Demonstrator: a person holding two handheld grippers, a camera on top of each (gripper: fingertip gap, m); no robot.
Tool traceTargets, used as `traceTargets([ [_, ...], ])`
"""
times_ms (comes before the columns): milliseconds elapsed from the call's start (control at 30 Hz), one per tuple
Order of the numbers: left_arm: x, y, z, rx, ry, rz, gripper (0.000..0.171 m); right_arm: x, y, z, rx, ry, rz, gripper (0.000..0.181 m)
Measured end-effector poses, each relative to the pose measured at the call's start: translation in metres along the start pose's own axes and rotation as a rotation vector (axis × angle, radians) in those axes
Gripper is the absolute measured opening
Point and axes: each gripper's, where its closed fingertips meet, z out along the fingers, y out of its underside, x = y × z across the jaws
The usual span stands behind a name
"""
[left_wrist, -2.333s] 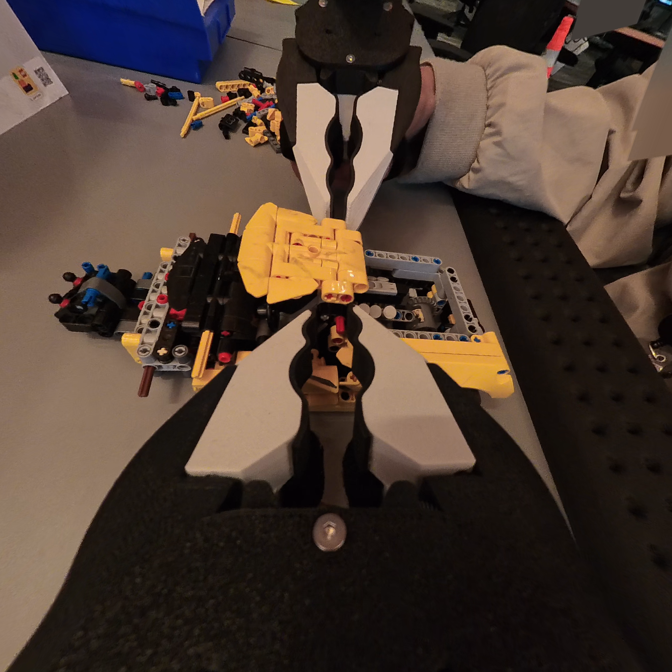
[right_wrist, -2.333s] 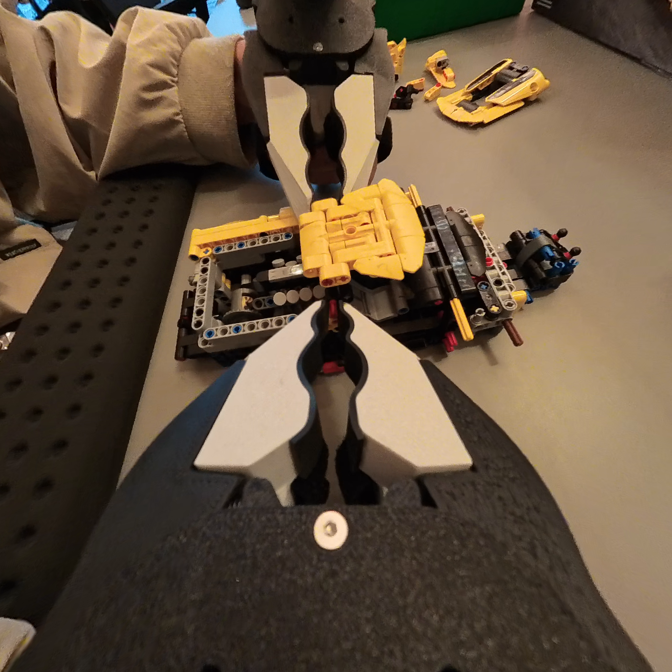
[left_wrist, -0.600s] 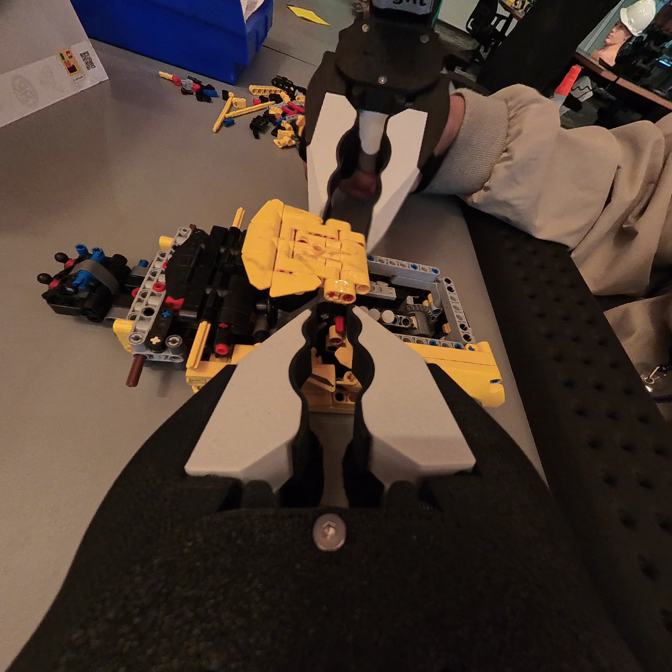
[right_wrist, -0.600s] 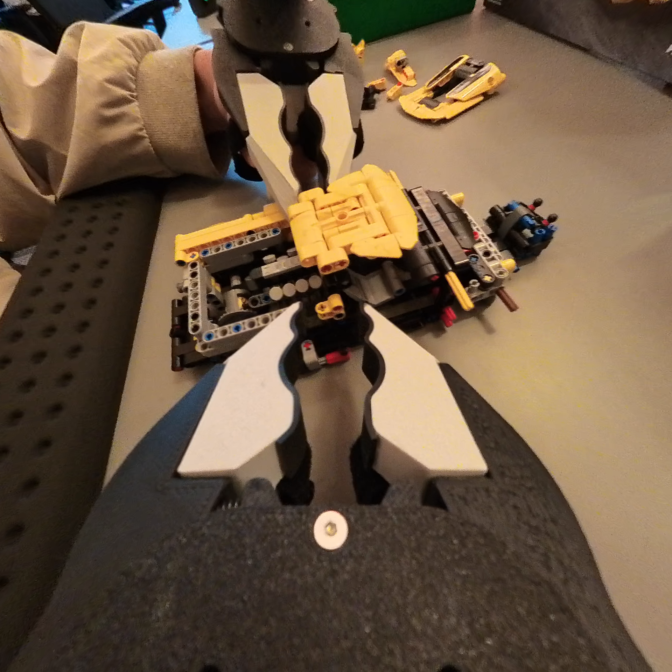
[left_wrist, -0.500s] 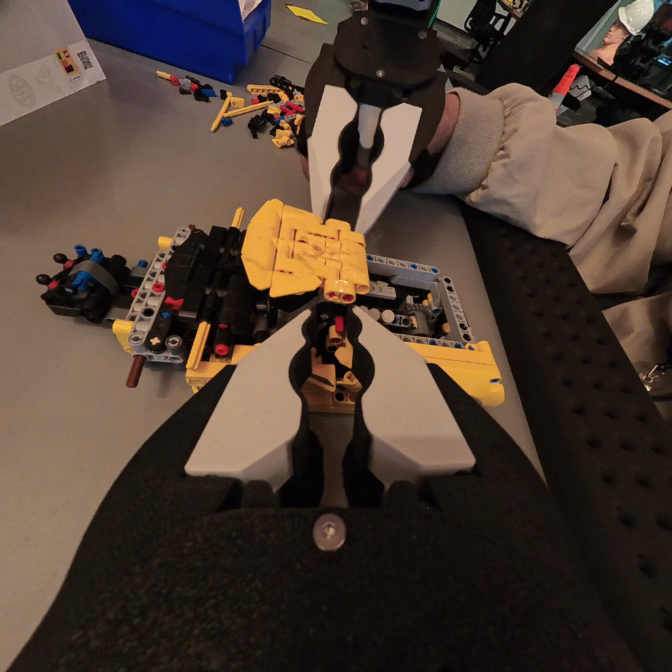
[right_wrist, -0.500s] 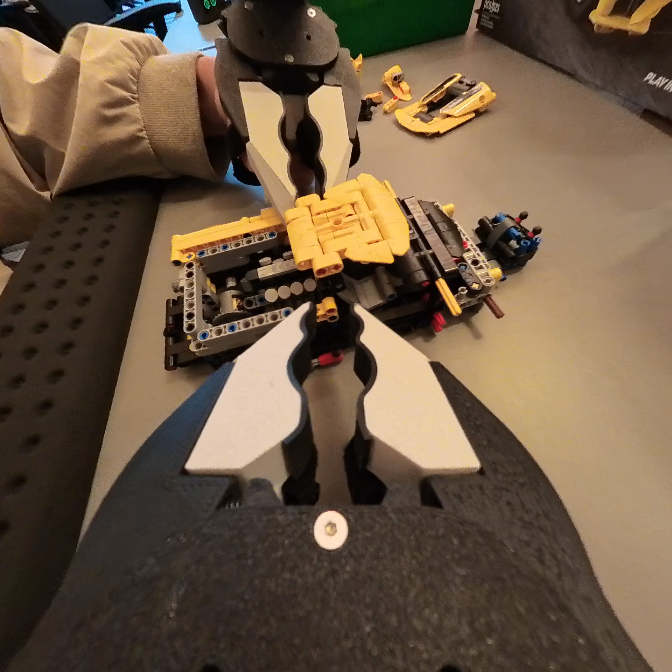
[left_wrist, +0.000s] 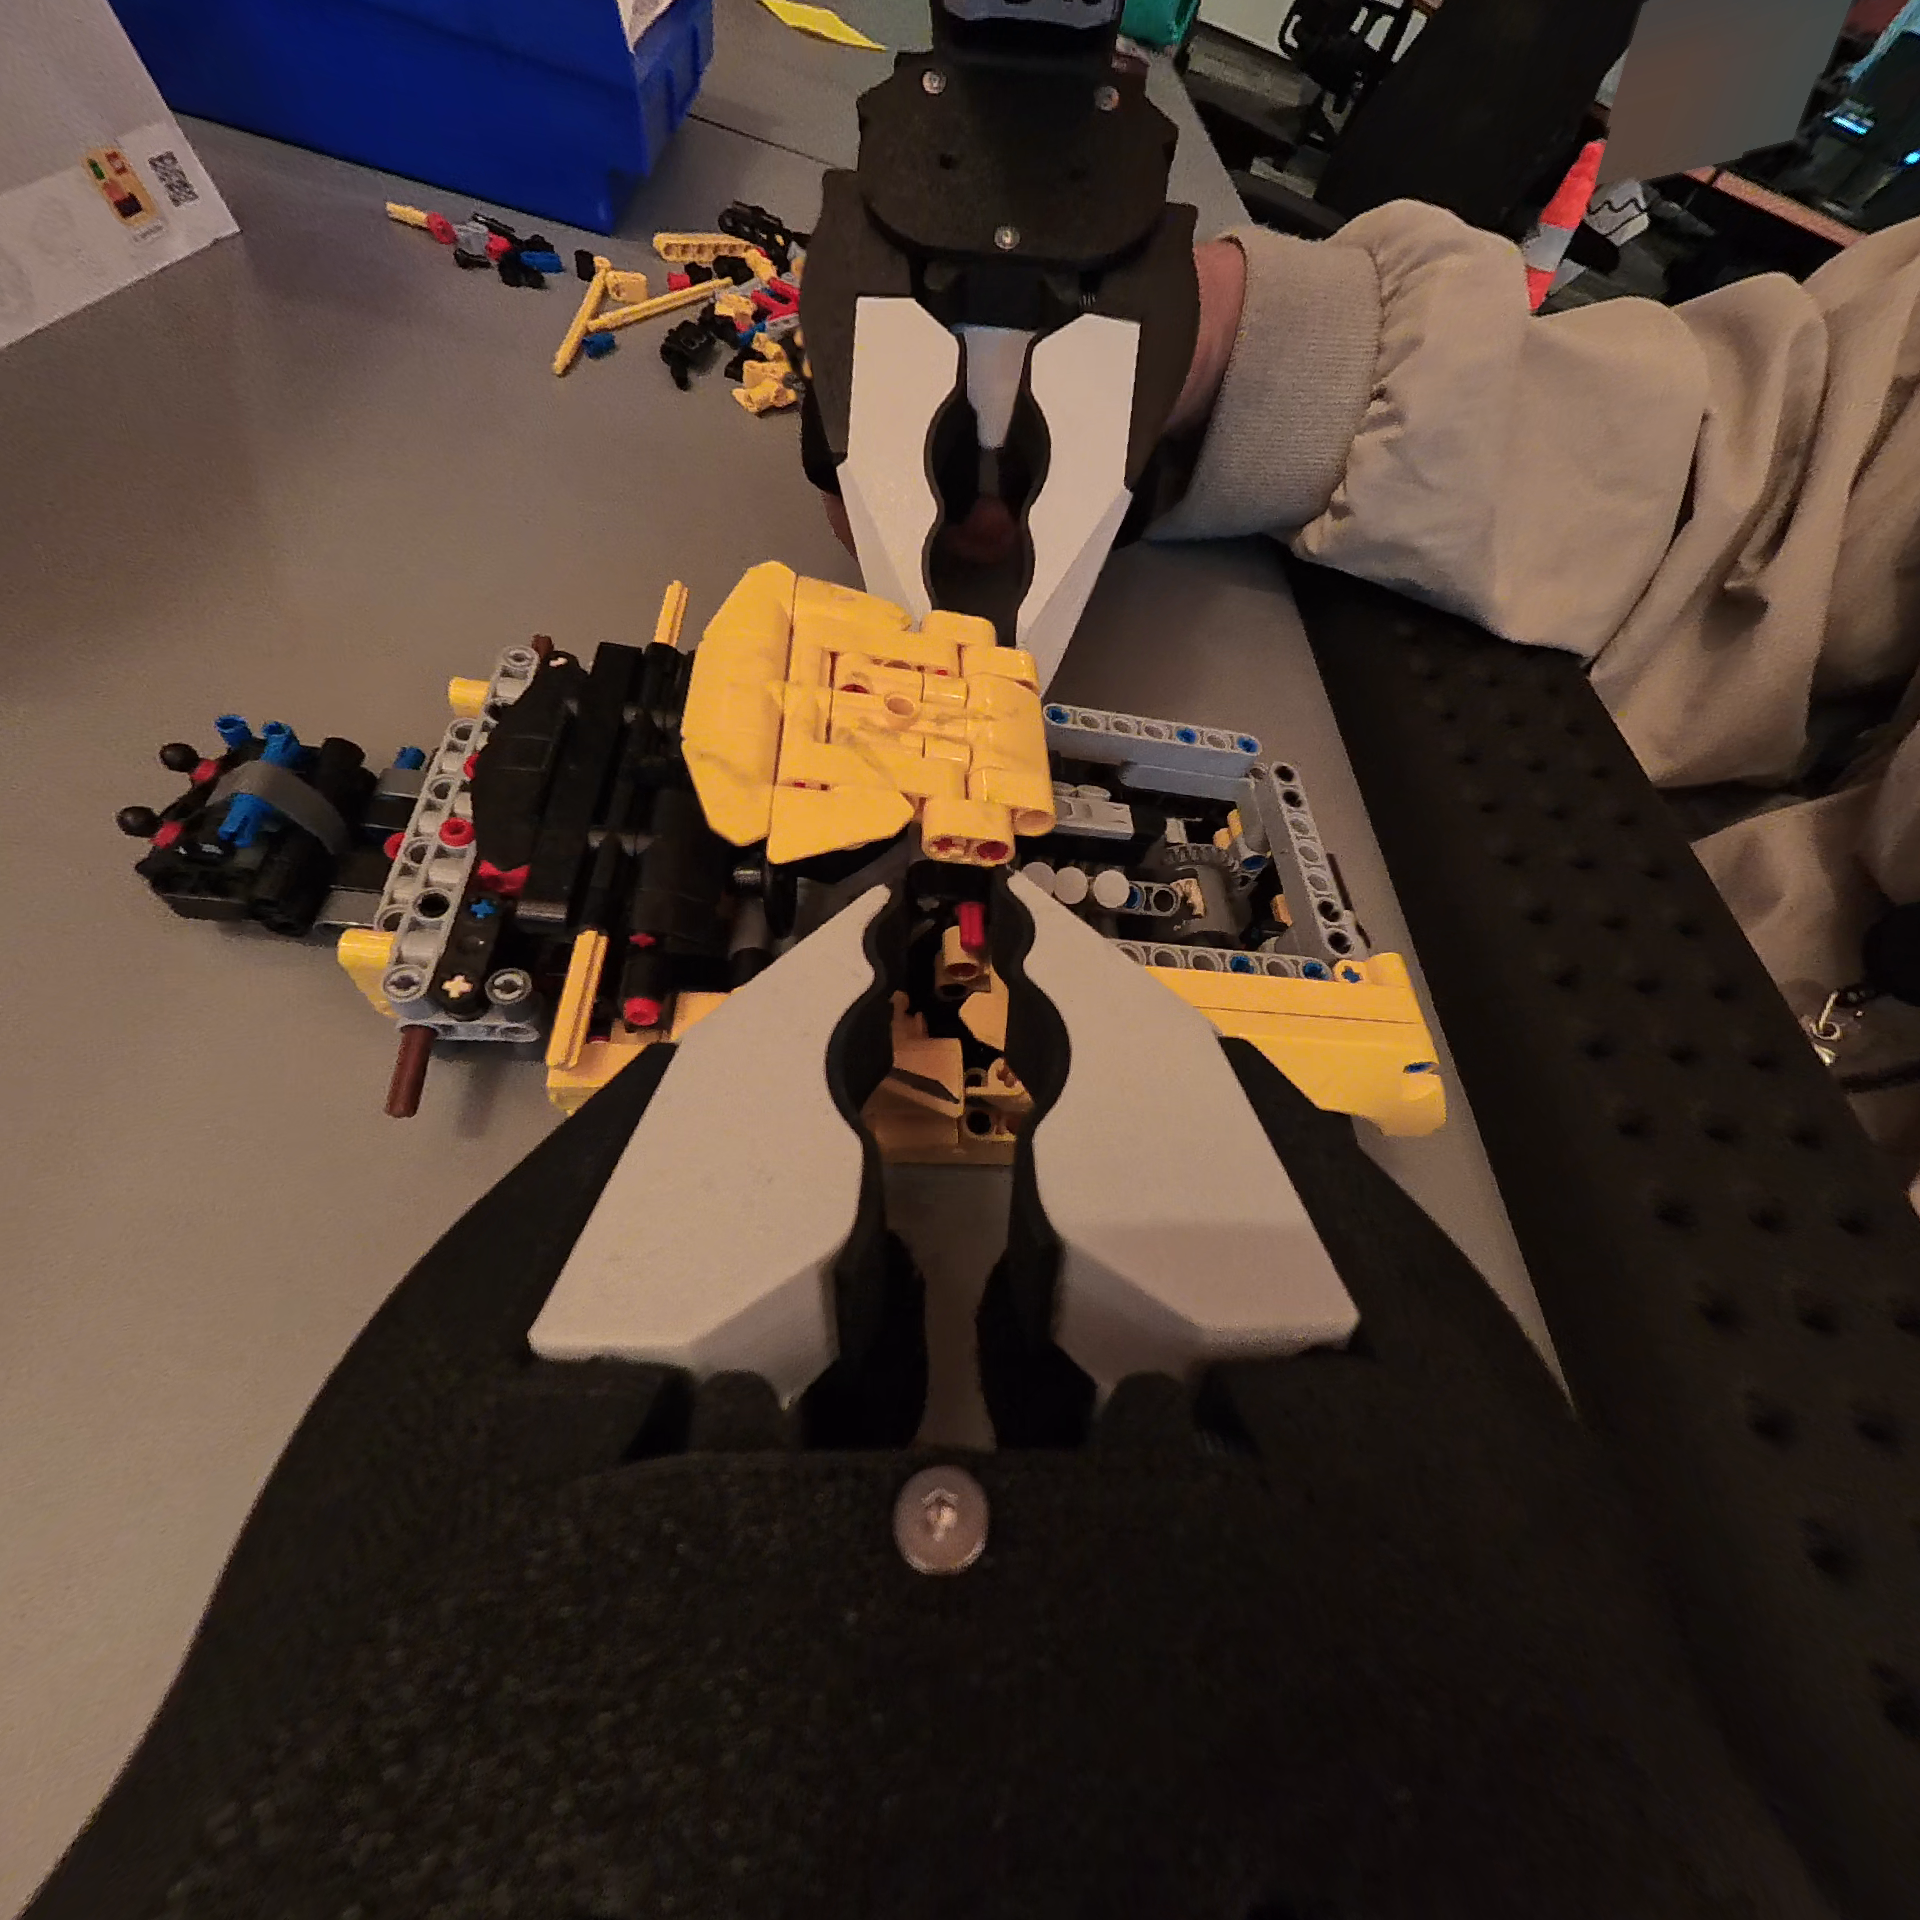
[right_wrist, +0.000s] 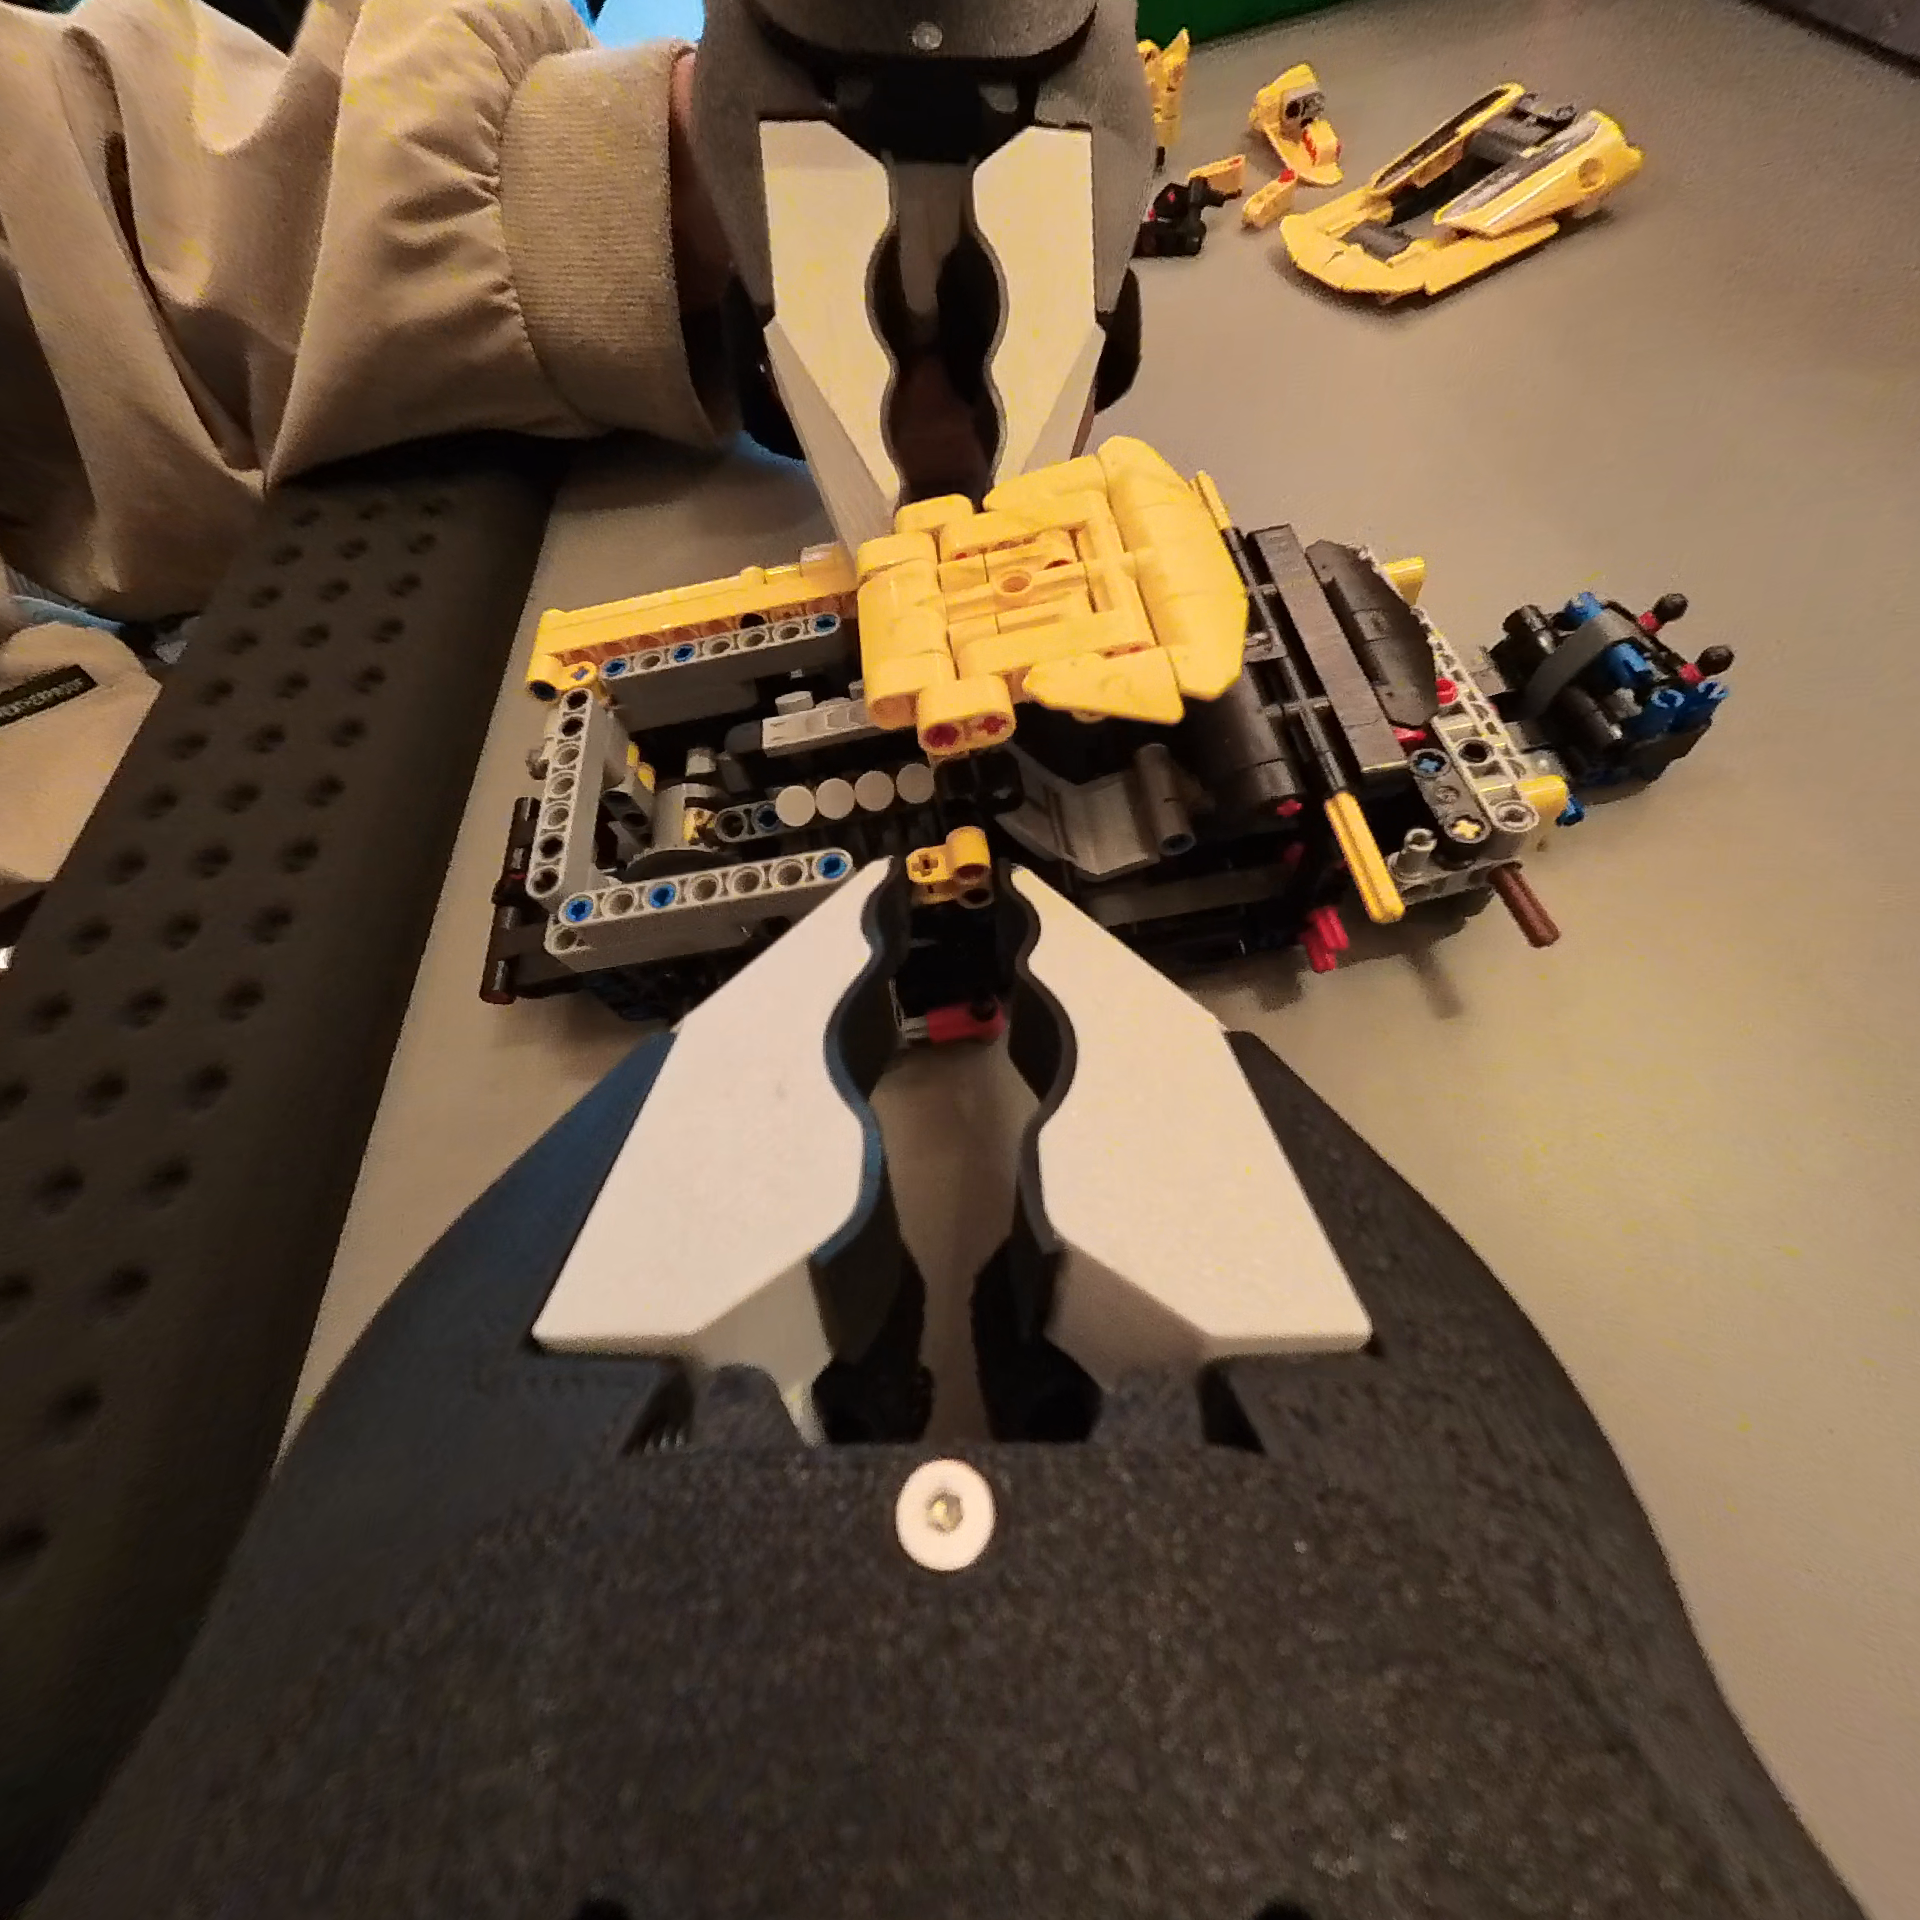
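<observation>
**Both claws at the brick-built vehicle model, from opposite sides**

Centrally, on the grey table (left_wrist: 260, 499), lies a partly built vehicle model (left_wrist: 665, 862) of technic-style bricks: black and grey frame, yellow side beams, and a yellow panel assembly (left_wrist: 873, 727) on top at mid-length. A small black/blue sub-assembly (left_wrist: 239, 831) sits at one end of the model, touching it.

Left claw (left_wrist: 945, 894): fingers narrowly apart, tips at the near edge of the model, just below the panel's yellow two-hole connector. Small red and yellow parts of the model show in the gap betw. the fingers; whether the tips pinch any of them cannot be told. In the right wrist view the same claw (right_wrist: 940, 488) appears opposite, tips against the far edge of the panel.

Right claw (right_wrist: 945, 883): fingers narrowly apart, tips at the model's side w/ a small yellow connector (right_wrist: 948, 864) in the gap at the tips; contact is not clear. In the left wrist view it (left_wrist: 977, 613) stands over the panel's far edge, held by a hand in a beige sleeve (left_wrist: 1455, 436).

Surroundings: loose small bricks (left_wrist: 675, 301) lie in a scatter beyond the model, near a blue bin (left_wrist: 436, 94); a printed sheet (left_wrist: 94, 218) is at far left. A separate yellow body shell (right_wrist: 1455, 197) lies well apart on the table. A black perforated pad (left_wrist: 1662, 1039) borders the table edge beside the model.
</observation>
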Motion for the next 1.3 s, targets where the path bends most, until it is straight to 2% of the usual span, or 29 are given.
traceTargets([
  [233, 0.004, 0.000, 0.001, -0.036, -0.004, 0.046, 0.014, -0.005, 0.002, -0.007, -0.011, -0.027, 0.005, 0.012],
  [267, 0.005, 0.001, 0.000, -0.037, 0.004, 0.040, 0.014, 0.005, 0.007, -0.012, -0.044, 0.048, 0.007, 0.000],
  [300, 0.005, 0.003, -0.003, -0.040, 0.009, 0.027, 0.014, 0.010, 0.014, -0.021, -0.065, 0.069, 0.003, 0.000],
  [367, -0.005, 0.003, -0.010, -0.014, -0.048, 0.005, 0.013, 0.004, 0.000, -0.037, 0.092, 0.010, 0.070, 0.000],
  [400, -0.008, 0.002, -0.011, -0.013, -0.059, -0.006, 0.013, 0.005, -0.003, -0.038, 0.111, 0.033, 0.062, 0.000],
  [500, -0.005, 0.001, -0.007, -0.035, -0.048, 0.015, 0.014, 0.015, -0.012, -0.032, 0.120, 0.096, 0.027, 0.005],
  [567, -0.002, 0.001, -0.003, -0.027, -0.032, 0.013, 0.014, 0.016, -0.014, -0.020, 0.111, 0.057, 0.090, 0.027],
  [633, -0.002, 0.000, -0.001, -0.024, -0.033, 0.013, 0.014, 0.013, -0.006, -0.005, 0.053, 0.016, 0.145, 0.030],
  [700, -0.001, -0.001, 0.001, -0.031, -0.040, 0.022, 0.014, 0.004, -0.006, 0.002, 0.035, -0.040, 0.154, 0.020],
  [833, -0.001, -0.001, 0.002, -0.028, -0.047, 0.027, 0.014, 0.005, -0.006, 0.004, 0.021, -0.014, 0.099, 0.007],
  [967, -0.001, 0.000, 0.000, -0.034, -0.060, 0.069, 0.014, 0.004, -0.006, 0.006, 0.009, 0.027, 0.027, 0.006],
  [1300, 0.007, 0.001, 0.003, -0.049, -0.024, 0.087, 0.014, -0.008, 0.000, 0.001, -0.038, -0.032, 0.059, 0.006],
])
